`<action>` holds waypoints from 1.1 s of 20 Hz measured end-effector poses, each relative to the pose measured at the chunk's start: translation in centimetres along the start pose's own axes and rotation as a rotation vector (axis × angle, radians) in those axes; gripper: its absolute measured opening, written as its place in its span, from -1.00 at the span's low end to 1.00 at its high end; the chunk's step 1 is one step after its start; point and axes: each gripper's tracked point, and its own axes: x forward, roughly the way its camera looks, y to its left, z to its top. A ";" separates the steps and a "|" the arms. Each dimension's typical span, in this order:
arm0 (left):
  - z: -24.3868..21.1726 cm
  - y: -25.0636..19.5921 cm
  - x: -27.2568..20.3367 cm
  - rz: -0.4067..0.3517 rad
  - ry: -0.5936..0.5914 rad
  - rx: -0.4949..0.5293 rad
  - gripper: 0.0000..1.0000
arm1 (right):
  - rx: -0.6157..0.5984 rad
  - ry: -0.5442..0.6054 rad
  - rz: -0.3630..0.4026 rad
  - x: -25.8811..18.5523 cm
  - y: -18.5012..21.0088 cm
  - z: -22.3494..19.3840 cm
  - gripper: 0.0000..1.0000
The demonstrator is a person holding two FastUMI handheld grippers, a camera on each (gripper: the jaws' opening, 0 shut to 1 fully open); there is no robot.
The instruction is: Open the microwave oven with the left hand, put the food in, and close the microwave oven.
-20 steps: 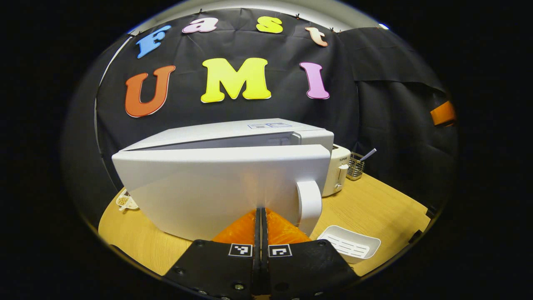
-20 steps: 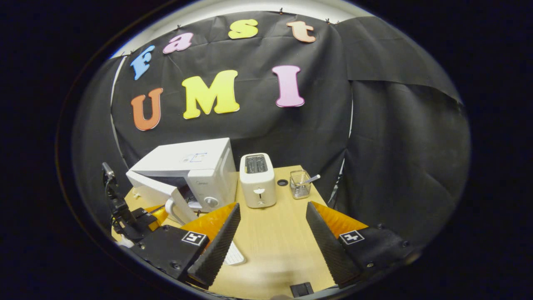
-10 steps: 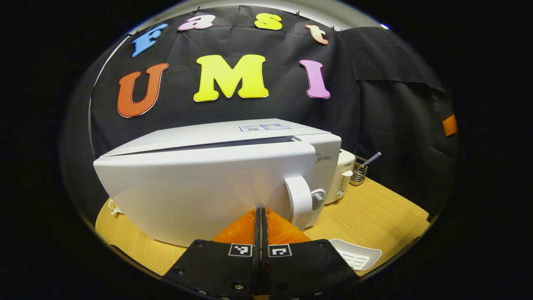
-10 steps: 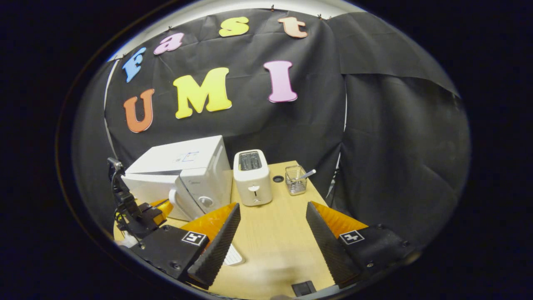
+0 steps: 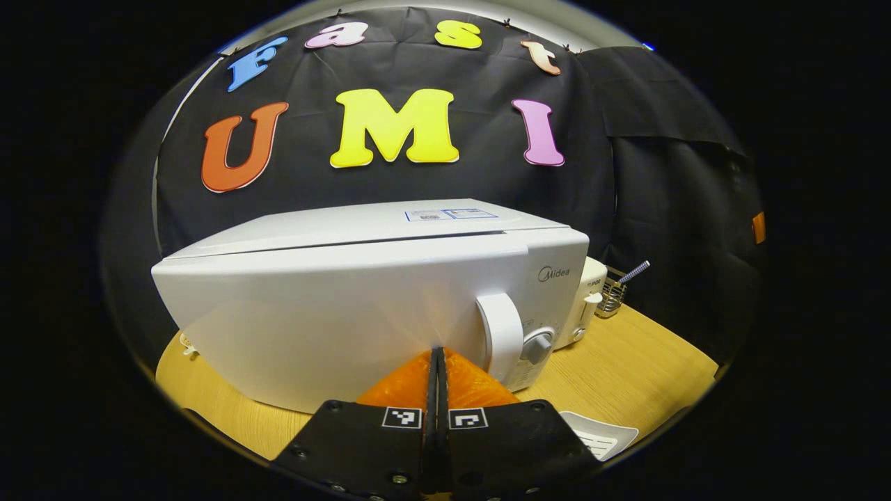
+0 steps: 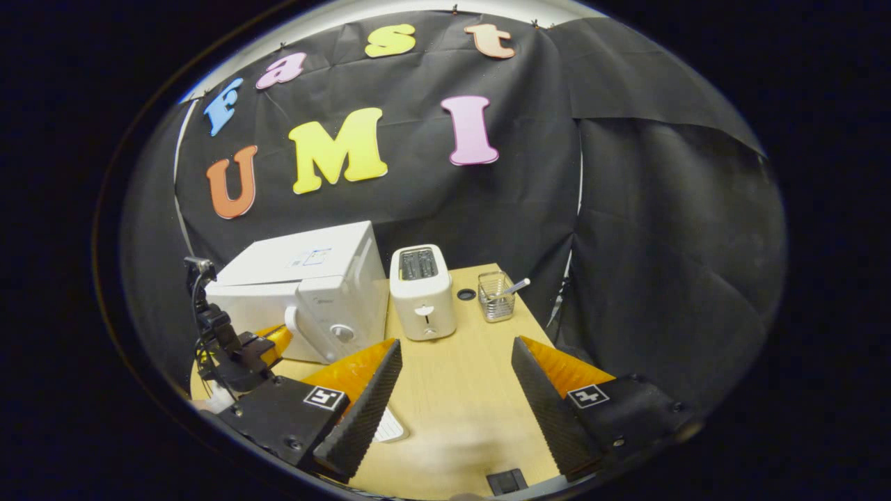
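The white microwave (image 5: 348, 306) stands on the wooden table with its door flush against the body, so its inside is hidden. The door's white handle (image 5: 502, 334) sits beside the control knob (image 5: 537, 346). My left gripper (image 5: 436, 356) is shut with nothing between its fingers, and its tips rest on the lower door front, just left of the handle. In the right gripper view the microwave (image 6: 306, 292) is at the left, with the left gripper (image 6: 268, 342) against its front. My right gripper (image 6: 456, 376) hangs open over the table, holding nothing.
A white toaster (image 6: 421, 292) stands right of the microwave, then a wire holder (image 6: 495, 298) with a utensil in it. A white ridged tray (image 5: 598, 435) lies on the table (image 6: 459, 417) near the front edge. Black cloth walls close in behind and to the right.
The microwave door has swung from ajar to fully shut, with my shut left gripper following it in. The right gripper has barely moved.
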 end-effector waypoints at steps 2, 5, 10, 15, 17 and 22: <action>0.0 0.0 0.2 0.006 -0.005 0.003 -1.00 | -0.003 0.003 0.001 -0.1 0.0 -0.1 1.00; -0.2 0.0 0.5 0.020 -0.005 -0.035 -1.00 | -0.011 0.006 0.002 -0.3 0.1 -0.2 1.00; -0.3 0.0 1.0 0.023 0.014 -0.002 -1.00 | -0.022 0.001 0.004 -0.9 0.2 -0.1 1.00; 0.6 0.0 -0.9 0.021 0.017 -0.011 -1.00 | -0.039 -0.021 0.007 -1.6 0.6 0.4 1.00; 1.3 0.4 -2.6 0.034 0.005 -0.005 -1.00 | -0.041 -0.031 0.021 -2.0 1.3 0.5 1.00; 2.7 2.7 -9.6 0.102 -0.005 -0.028 -1.00 | -0.083 -0.057 0.045 -3.0 3.1 0.1 1.00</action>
